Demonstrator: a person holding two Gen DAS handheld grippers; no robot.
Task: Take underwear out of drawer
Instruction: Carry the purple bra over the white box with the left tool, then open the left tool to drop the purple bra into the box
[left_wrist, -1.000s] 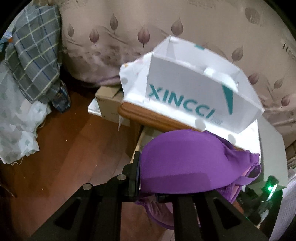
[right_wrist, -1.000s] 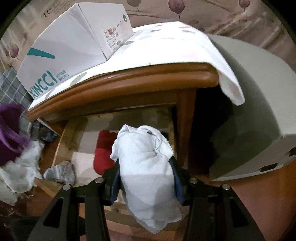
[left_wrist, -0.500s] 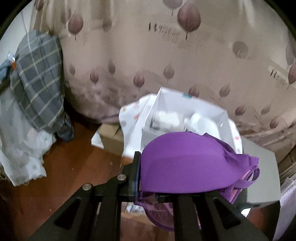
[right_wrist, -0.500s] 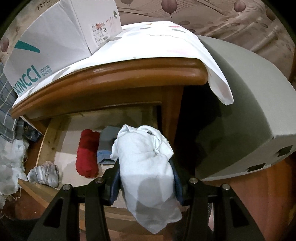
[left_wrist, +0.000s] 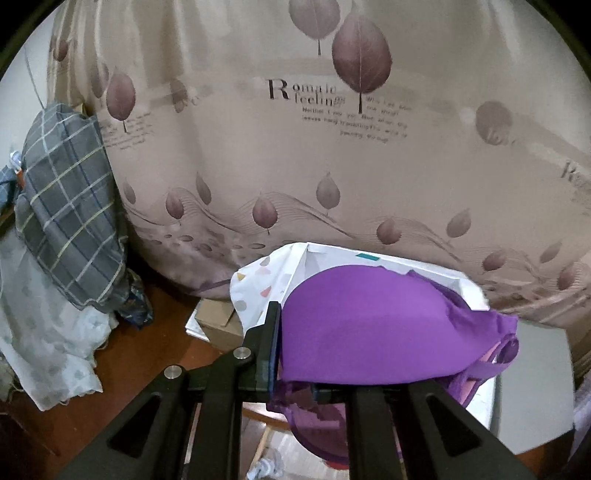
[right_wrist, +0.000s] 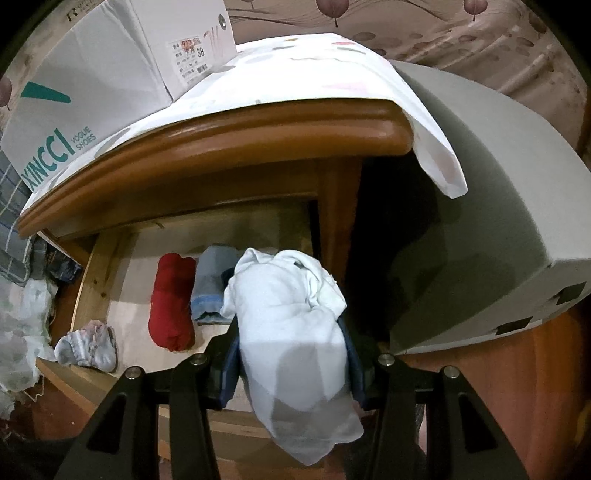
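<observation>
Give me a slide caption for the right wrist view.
Right tongs gripping a white garment above the open drawer.

Your left gripper points forward and somewhat down, and its jaws are closed tight on the purple bra, which bulges above the fingers. Your right gripper points steeply down, its jaws half apart, clamping the white garment between the pads.
</observation>
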